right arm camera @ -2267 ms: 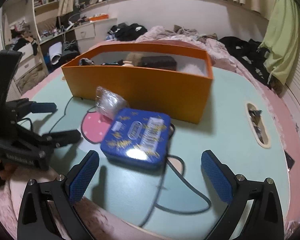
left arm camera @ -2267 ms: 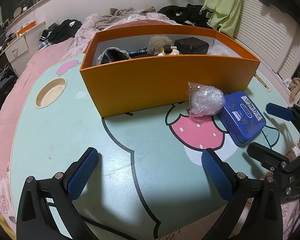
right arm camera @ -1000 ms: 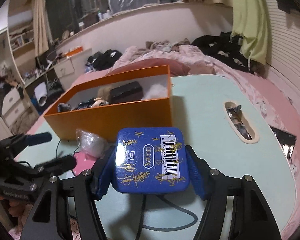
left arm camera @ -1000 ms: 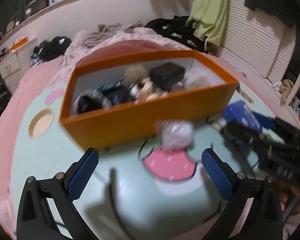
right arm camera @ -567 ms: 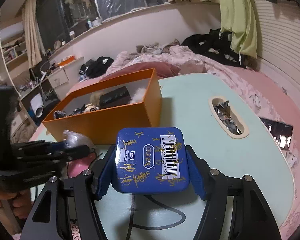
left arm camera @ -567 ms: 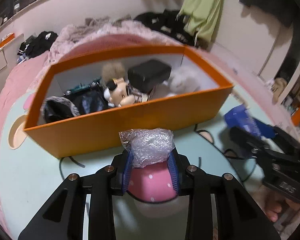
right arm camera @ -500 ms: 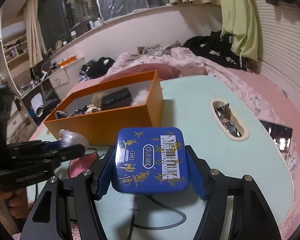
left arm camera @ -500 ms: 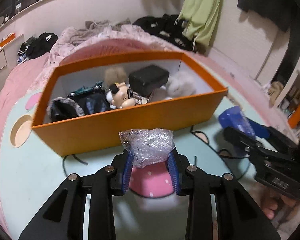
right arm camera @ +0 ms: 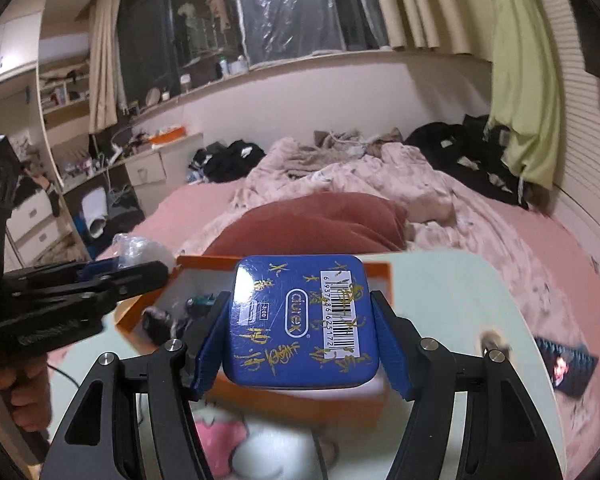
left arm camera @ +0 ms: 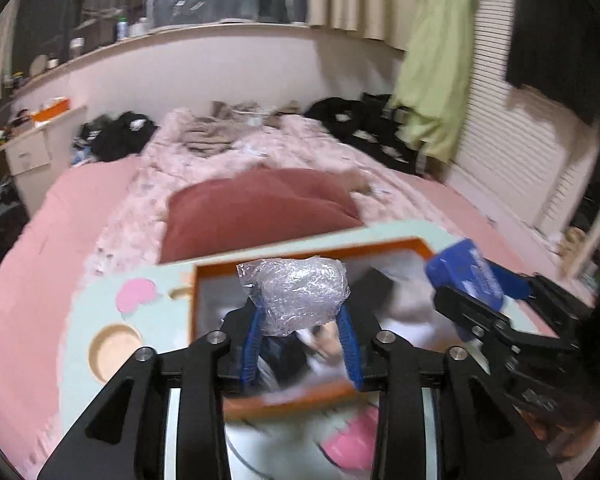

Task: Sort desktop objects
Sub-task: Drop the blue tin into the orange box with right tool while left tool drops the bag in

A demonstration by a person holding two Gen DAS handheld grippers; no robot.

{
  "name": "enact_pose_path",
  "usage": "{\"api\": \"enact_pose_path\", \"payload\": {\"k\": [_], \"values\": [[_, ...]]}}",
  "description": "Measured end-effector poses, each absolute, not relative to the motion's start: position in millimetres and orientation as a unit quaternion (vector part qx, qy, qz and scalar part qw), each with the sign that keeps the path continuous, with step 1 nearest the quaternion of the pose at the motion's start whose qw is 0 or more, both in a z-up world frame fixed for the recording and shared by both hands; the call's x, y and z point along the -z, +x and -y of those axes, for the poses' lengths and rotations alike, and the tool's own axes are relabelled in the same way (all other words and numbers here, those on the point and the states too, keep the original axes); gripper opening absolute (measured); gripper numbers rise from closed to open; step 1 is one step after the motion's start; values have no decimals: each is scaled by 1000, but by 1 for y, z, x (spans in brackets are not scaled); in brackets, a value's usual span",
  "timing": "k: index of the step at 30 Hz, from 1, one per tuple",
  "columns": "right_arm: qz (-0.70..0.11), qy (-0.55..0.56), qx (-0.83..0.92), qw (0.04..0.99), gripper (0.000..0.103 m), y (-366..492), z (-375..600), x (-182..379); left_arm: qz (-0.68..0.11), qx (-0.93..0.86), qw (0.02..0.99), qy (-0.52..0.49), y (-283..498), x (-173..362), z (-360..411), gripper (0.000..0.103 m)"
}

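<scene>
My left gripper [left arm camera: 300, 314] holds a crumpled clear plastic wad [left arm camera: 296, 286] over the open orange box [left arm camera: 312, 249]. Its jaws are opening, with the wad still between the blue pads and touching both. My right gripper [right arm camera: 300, 332] is shut on a blue tin [right arm camera: 276, 300] with gold lettering and a barcode, raised above the near wall of the orange box [right arm camera: 376, 270]. In the right wrist view the left gripper [right arm camera: 100, 276] and its plastic wad [right arm camera: 140, 249] show at the left. The left wrist view shows the blue tin [left arm camera: 466, 276] at the right. Blurred items fill the box.
The box stands on a mint-green table [right arm camera: 452, 300] with a round recess [left arm camera: 114, 348] at its left. A dark phone [right arm camera: 566, 360] lies by the table's right edge. A red pillow [left arm camera: 260, 208] and a pink bed lie beyond. A person's hand [right arm camera: 28, 392] holds the left gripper.
Both grippers have risen and moved forward, so the box now lies under them. The left jaws stand wider around the wad than half a second ago. The right still grips the tin.
</scene>
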State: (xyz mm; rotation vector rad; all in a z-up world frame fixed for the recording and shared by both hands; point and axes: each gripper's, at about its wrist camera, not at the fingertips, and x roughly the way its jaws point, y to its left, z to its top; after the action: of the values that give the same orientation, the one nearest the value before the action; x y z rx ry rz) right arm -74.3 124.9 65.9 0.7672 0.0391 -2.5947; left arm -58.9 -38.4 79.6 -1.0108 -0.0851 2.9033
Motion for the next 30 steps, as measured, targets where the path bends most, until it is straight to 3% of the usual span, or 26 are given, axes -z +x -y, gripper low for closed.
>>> {"api": "enact_pose_path", "payload": {"k": [2, 3, 5, 9, 10, 13, 20, 25, 30], "values": [[-43, 294, 933, 203, 81, -84, -115, -53, 28, -936, -12, -351, -75, -61, 45, 90], [-59, 308, 929, 195, 90, -88, -111, -42, 30, -930, -27, -365, -81, -48, 48, 90], [-97, 294, 931, 193, 92, -81, -104, -30, 26, -917, -30, -397, -86, -22, 49, 91], [-96, 296, 928, 203, 93, -75, -108, -28, 172, -891, 18, -420, -81, 9, 77, 103], [-93, 295, 929, 205, 93, -73, -109, -27, 198, -882, 28, -426, -81, 14, 82, 103], [-94, 295, 928, 209, 93, -72, -110, -26, 155, -902, 14, -404, -72, 7, 76, 103], [-100, 295, 924, 222, 93, -63, -119, -25, 158, -899, 25, -408, -55, 9, 66, 103], [-97, 288, 927, 220, 92, -57, -123, -26, 117, -914, 17, -387, -49, 0, 56, 103], [-67, 225, 946, 222, 92, -32, -136, -49, 87, -942, 12, -324, -34, -28, 51, 103]]}}
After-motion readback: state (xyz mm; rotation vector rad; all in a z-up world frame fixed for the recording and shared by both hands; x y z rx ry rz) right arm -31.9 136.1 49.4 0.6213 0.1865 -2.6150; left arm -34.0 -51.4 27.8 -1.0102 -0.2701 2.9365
